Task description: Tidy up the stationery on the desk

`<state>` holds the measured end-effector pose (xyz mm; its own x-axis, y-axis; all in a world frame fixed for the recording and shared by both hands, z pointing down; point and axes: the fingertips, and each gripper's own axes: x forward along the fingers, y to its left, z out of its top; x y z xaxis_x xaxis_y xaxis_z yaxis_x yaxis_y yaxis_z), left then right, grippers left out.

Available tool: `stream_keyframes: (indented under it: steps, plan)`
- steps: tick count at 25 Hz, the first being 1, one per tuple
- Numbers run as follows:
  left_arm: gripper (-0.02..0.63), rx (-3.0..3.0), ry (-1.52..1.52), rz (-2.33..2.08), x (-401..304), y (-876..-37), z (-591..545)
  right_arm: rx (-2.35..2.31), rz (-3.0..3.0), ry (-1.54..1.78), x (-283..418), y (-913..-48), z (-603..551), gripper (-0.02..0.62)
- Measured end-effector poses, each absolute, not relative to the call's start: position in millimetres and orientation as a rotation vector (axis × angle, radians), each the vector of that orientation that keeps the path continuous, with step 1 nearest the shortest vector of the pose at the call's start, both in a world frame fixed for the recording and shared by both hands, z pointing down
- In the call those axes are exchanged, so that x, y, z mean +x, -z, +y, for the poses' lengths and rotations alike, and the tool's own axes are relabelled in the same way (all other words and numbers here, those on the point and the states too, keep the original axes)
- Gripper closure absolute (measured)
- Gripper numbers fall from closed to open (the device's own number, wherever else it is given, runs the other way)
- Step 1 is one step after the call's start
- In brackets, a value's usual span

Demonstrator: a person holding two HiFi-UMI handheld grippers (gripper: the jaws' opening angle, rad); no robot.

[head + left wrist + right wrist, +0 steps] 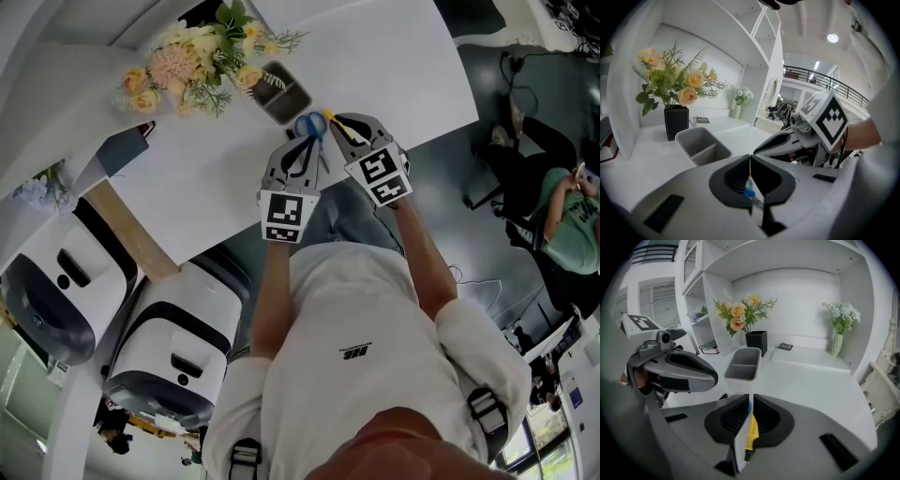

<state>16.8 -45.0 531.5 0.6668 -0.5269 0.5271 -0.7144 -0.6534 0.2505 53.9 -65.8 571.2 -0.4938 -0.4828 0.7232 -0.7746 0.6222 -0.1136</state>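
Observation:
Both grippers hang side by side over the white desk (394, 66), just short of a grey two-compartment organizer tray (286, 92) (701, 146) (743, 364). My left gripper (307, 139) (750, 161) is shut on blue-handled scissors (309, 124) (749, 191), with a bit of metal blade showing below the blue. My right gripper (336, 122) (751, 401) holds a slim yellow item (751, 433) with a dark tip, and a white flat strip lies beside it in the narrow gap between the jaws. The tray's compartments look empty.
A black vase of peach and yellow flowers (187, 61) (676, 121) (756, 341) stands just behind the tray. A white vase (839, 345) and a small booklet (785, 347) sit at the back. White shelf walls close the left. On the floor are white machines (56, 291), and a person (572, 225) is seated.

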Motion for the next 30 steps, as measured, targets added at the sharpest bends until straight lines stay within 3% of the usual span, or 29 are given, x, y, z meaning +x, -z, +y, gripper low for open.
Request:
stream_keyframes:
  steps: [18, 30]
  plan:
    - [0.606, 2.416, -0.600, -0.946, 21, -550, -49, 0.890, -2.079, -0.639, 51, -623, -66, 0.523]
    - [0.606, 2.395, -0.595, -0.979, 13, -551, -49, 0.861, -2.050, -0.673, 48, -639, -71, 0.520]
